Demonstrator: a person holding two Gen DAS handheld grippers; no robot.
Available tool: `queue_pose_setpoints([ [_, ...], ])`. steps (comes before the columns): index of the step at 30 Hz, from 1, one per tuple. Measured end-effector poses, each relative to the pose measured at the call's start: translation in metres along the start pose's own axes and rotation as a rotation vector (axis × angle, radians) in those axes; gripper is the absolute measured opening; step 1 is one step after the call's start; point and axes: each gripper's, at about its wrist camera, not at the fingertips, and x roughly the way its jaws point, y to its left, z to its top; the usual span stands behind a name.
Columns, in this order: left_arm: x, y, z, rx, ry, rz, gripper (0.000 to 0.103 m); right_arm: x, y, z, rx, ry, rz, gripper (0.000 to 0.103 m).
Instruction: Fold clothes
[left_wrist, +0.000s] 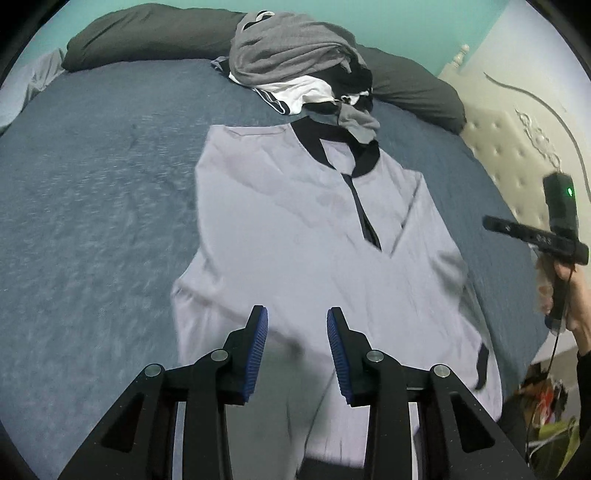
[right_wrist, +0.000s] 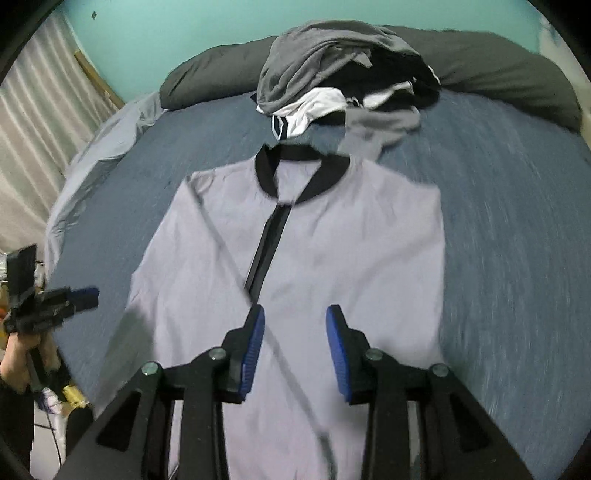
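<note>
bed (left_wrist: 92, 206): bearing lavender jacket (left_wrist: 295, 229), clothes pile (left_wrist: 295, 66) | left gripper (left_wrist: 297, 321): hovering, jaws apart, empty | right gripper (right_wrist: 295, 321): hovering, jaws apart, empty

Light grey shirt (left_wrist: 295, 229) hem cut off at bottom edge behind gripper arms, both views. Motion blur smears blue bedsheet (right_wrist: 517, 258). Clothes pile (left_wrist: 295, 62) overlaps collar; buried garments unidentifiable.
</note>
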Motion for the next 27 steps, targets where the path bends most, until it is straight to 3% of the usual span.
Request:
queue_pose_setpoints([
  [11,0.056,0.006,0.01,-0.007,-0.052,0.014,0.037,0.101,-0.01,0.097,-0.076,0.012,-0.151,0.036],
  [15,0.068,0.006,0.01,0.007,-0.065,0.014,0.037,0.131,-0.005,0.124,-0.117,0.032,-0.204,0.042],
  [21,0.072,0.006,0.01,0.024,-0.076,0.011,0.037,0.173,0.002,0.149,-0.199,0.091,-0.315,0.042],
  [27,0.073,0.007,0.01,0.02,-0.083,0.004,0.037,0.206,0.002,0.153,-0.291,0.179,-0.437,0.042],
])
